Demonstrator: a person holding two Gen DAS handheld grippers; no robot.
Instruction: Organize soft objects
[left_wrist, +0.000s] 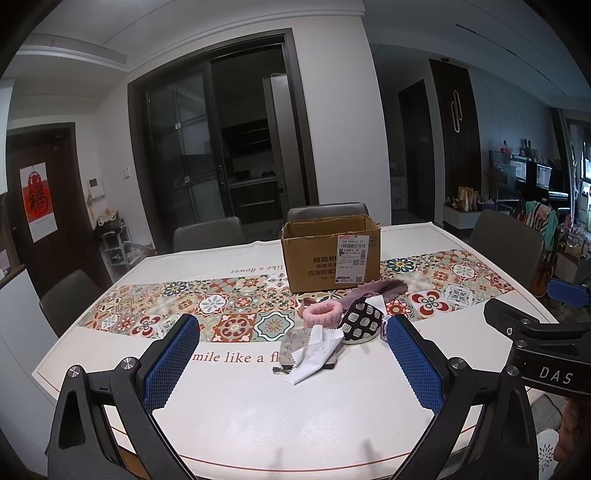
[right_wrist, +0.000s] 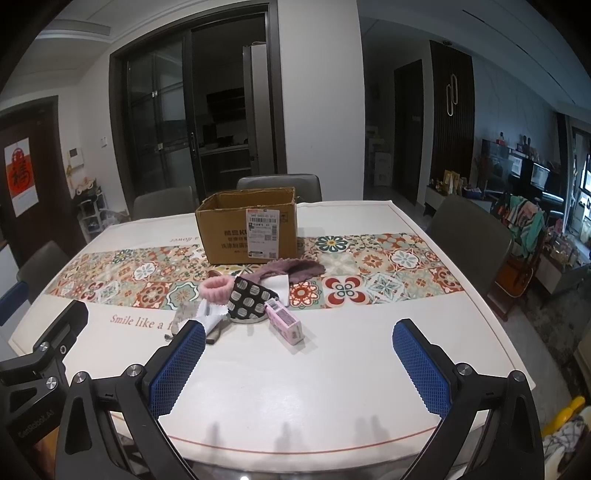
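Observation:
An open cardboard box stands on the table's patterned runner. In front of it lies a pile of soft things: a pink fluffy band, a black pouch with pale ovals, a mauve knitted piece, a grey floral pouch and a white cloth. A pink carton lies at the pile's near right. My left gripper is open and empty, short of the pile. My right gripper is open and empty, just short of the carton.
The white table has a tiled runner across it. Grey chairs stand at the far side, the left and the right. The right gripper's body shows in the left wrist view.

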